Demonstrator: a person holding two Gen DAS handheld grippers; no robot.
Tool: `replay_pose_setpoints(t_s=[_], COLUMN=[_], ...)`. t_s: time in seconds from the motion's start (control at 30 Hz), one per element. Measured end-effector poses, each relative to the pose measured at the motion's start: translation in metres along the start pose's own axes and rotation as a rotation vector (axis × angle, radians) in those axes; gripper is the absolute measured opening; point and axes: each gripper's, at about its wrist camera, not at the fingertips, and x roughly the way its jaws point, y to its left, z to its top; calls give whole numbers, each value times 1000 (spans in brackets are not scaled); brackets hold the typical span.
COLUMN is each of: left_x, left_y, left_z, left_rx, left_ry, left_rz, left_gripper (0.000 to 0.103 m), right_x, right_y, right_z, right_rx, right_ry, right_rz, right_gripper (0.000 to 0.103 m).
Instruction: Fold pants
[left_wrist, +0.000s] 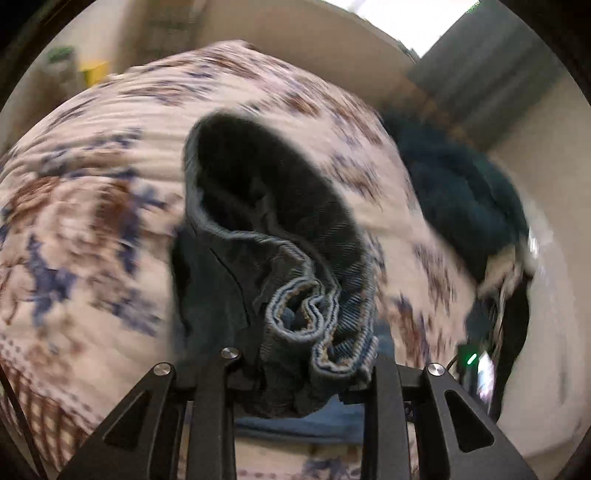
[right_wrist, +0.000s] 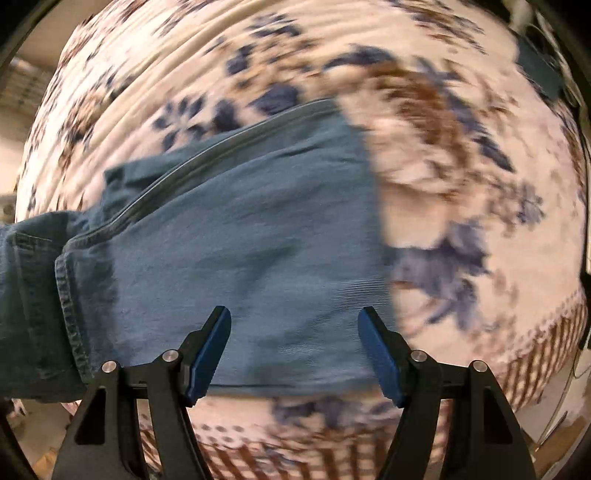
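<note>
Blue denim pants (right_wrist: 236, 236) lie on a floral cloth, one leg spread flat in the right wrist view with a side seam running up to the right. My right gripper (right_wrist: 294, 325) is open and empty, its blue pads (right_wrist: 208, 354) hovering just above the leg. In the left wrist view my left gripper (left_wrist: 306, 354) is shut on a bunched hem of the pants (left_wrist: 310, 317), lifted so the leg opening (left_wrist: 266, 184) gapes toward the camera.
The white cloth with blue and brown flowers (left_wrist: 92, 206) covers the work surface. A dark teal garment (left_wrist: 461, 192) lies at the right in the left wrist view, near a device with a green light (left_wrist: 472, 357). A yellow object (left_wrist: 94, 72) stands far back.
</note>
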Motion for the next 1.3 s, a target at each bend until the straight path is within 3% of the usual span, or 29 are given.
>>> replay_pose_setpoints(t_s=[0.13, 0.3, 0.4, 0.5, 0.57, 0.6, 0.67, 0.87, 1.03, 1.13, 1.3], left_x=[67, 131, 135, 115, 89, 83, 73, 32, 40, 53, 62], left_y=[-58, -88, -87, -86, -78, -77, -69, -34, 5, 33, 60], left_z=[-44, -92, -95, -81, -73, -71, -64, -41, -30, -26, -23], left_rx=[134, 277, 298, 284, 258, 248, 218, 136, 129, 116, 76], left_ry=[134, 323, 362, 366, 329, 324, 331, 260, 257, 278, 305], left_rz=[21, 78, 96, 97, 80, 46, 25, 136, 306, 385, 419], left_gripper=[23, 25, 27, 30, 48, 55, 96, 97, 97, 97, 97], right_x=[-17, -20, -22, -27, -31, -34, -38, -33, -9, 14, 57], right_y=[-59, -132, -158, -171, -173, -171, -163, -117, -73, -47, -17], right_z=[14, 30, 32, 33, 36, 38, 42, 56, 66, 69, 77], right_rx=[36, 88, 117, 123, 117, 110, 78, -2, -57, -103, -163], right_ry=[-6, 12, 10, 6, 3, -1, -6, 12, 61, 99, 136], right_rz=[-48, -78, -38, 36, 101, 143, 220, 388, 472, 461, 386], right_gripper=[74, 74, 74, 74, 74, 74, 83, 83, 88, 88, 90])
